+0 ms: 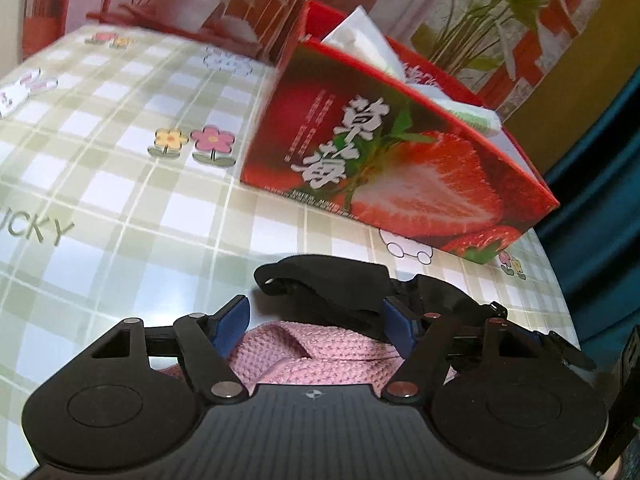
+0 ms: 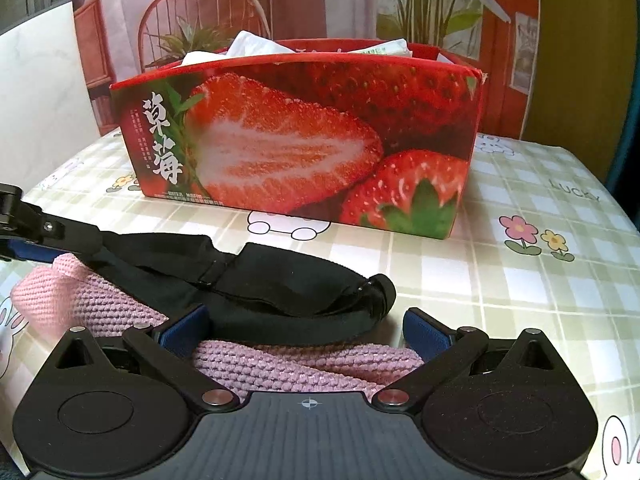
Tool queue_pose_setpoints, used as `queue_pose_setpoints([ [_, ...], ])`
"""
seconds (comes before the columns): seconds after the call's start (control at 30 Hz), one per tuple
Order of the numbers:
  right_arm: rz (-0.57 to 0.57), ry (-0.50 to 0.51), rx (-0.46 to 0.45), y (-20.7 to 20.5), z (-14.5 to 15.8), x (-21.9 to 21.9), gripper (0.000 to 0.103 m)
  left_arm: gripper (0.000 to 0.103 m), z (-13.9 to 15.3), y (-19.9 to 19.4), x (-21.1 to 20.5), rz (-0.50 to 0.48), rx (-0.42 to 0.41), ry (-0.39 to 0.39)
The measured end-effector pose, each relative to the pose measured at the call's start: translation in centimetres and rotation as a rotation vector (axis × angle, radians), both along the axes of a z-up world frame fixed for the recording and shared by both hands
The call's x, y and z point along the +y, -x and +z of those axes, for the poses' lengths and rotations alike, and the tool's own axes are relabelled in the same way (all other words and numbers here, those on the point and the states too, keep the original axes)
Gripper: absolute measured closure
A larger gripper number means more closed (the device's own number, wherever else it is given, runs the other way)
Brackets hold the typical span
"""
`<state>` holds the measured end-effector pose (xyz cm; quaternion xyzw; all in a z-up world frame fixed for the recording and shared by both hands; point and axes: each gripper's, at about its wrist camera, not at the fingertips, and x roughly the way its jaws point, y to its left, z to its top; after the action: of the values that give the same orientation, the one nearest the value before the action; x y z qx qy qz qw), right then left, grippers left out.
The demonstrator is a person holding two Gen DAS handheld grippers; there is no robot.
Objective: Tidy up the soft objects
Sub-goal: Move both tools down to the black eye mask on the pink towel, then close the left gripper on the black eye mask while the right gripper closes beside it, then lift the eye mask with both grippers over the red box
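Both grippers are hanging low over the table (image 2: 520,320), pointing toward the strawberry box (image 2: 304,140).

Left gripper (image 1: 316,326): fingers are standing fairly wide, straddling the pink knitted cloth (image 1: 304,356); the pads are not visibly pressing it. The black strap (image 1: 332,280) is lying just past the fingertips.

Right gripper (image 2: 304,330): fingers are also standing wide, with the pink cloth between them and the black strap crossing just ahead of the tips. No firm grip is showing.

Progress, judged: the box is already holding white and green soft packs (image 2: 248,46), so part of the sorting looks done. 2 items, cloth and strap, are still lying on the table in front of the box.

Obstacles: the strap is lying tangled over the cloth, so lifting 1 may drag the other. The box's near wall is standing between fingers and interior.
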<state>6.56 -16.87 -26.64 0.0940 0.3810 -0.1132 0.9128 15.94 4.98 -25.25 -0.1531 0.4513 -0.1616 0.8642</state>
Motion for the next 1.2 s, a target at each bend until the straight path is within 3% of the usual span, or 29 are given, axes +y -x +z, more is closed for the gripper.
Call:
queue_pose_setpoints([
  [0.2,-0.002,-0.012,-0.002,0.1,-0.3,0.0,0.001,0.033,-1.0,-1.5,-0.6,-0.002,0.040,0.047],
  [0.3,-0.003,-0.013,-0.002,0.1,-0.3,0.0,0.001,0.047,-1.0,-1.7,-1.1,-0.024,0.036,0.055],
  [0.43,-0.003,-0.023,0.002,0.0,-0.3,0.0,0.001,0.076,-0.5,-0.8,-1.4,-0.058,-0.015,0.058],
  [0.5,0.002,-0.033,0.005,0.0,-0.3,-0.1,0.002,0.080,-0.2,-0.3,-1.4,-0.065,-0.050,0.049],
  [0.77,0.035,-0.120,0.001,0.1,0.3,-0.6,0.020,0.083,1.0,1.3,-2.2,-0.101,-0.140,-0.028],
  [1.1,-0.011,-0.226,-0.068,0.2,1.3,-3.0,0.034,0.083,0.9,1.9,-1.7,-0.112,-0.142,-0.044],
  [1.2,-0.030,-0.252,-0.095,0.1,1.2,-4.1,0.051,0.083,0.8,1.8,-1.9,-0.110,-0.139,-0.053],
])
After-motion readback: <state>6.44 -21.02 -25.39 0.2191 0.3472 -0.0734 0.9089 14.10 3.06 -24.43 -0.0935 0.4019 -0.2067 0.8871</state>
